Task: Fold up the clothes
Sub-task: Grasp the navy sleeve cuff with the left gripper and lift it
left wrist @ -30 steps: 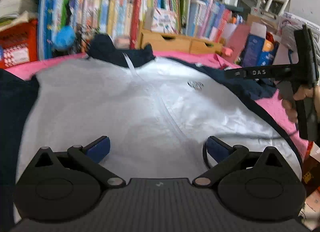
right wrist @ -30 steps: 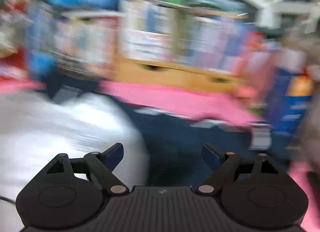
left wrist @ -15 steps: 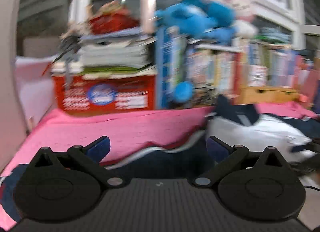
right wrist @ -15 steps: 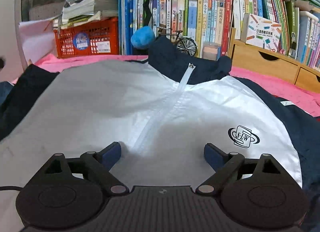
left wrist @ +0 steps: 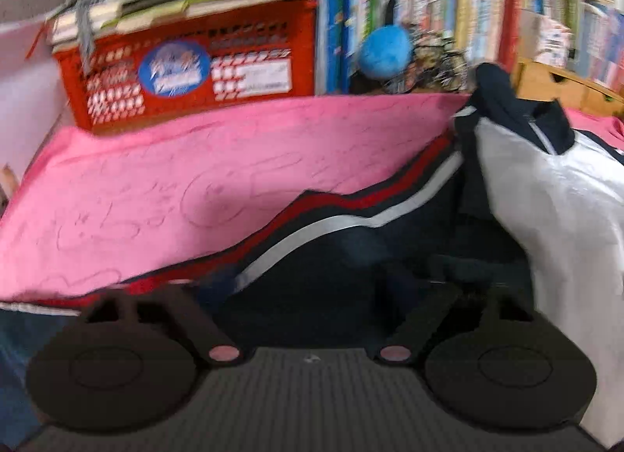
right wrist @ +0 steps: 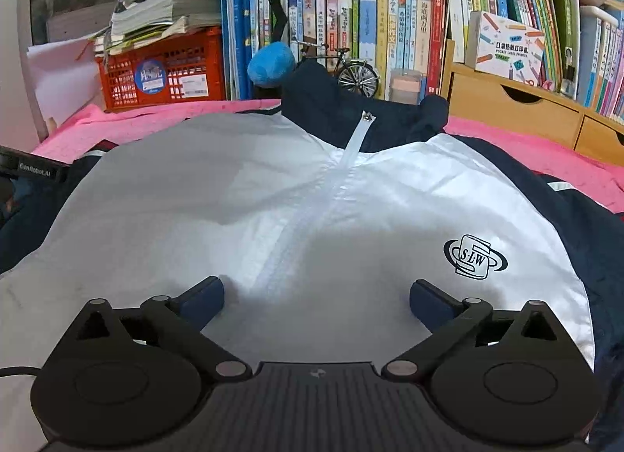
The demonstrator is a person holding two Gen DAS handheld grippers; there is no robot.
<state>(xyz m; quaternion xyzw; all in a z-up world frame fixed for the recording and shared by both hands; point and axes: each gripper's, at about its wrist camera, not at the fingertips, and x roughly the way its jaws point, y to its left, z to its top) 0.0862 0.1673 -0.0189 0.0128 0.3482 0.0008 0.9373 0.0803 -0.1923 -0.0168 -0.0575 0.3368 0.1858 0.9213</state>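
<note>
The jacket (right wrist: 241, 210) lies spread on the pink cloth (left wrist: 163, 179). Right gripper (right wrist: 316, 294) opens wide over its white front, gripping nothing. Left gripper (left wrist: 312, 276) is closing over the dark sleeve (left wrist: 351, 233); blur hides any contact.

White-and-navy jacket (right wrist: 241, 210) with a pale zip strip and a dark printed crest on the chest; navy sleeve (left wrist: 351, 233) edged in red and silver-white stripes. Pink cloth (left wrist: 187, 179) with faint line drawings beneath. Red lattice crate (right wrist: 163, 70) bearing a round blue sticker. Bright blue plush ball (right wrist: 271, 62) before multicoloured book spines (right wrist: 374, 23).
</note>
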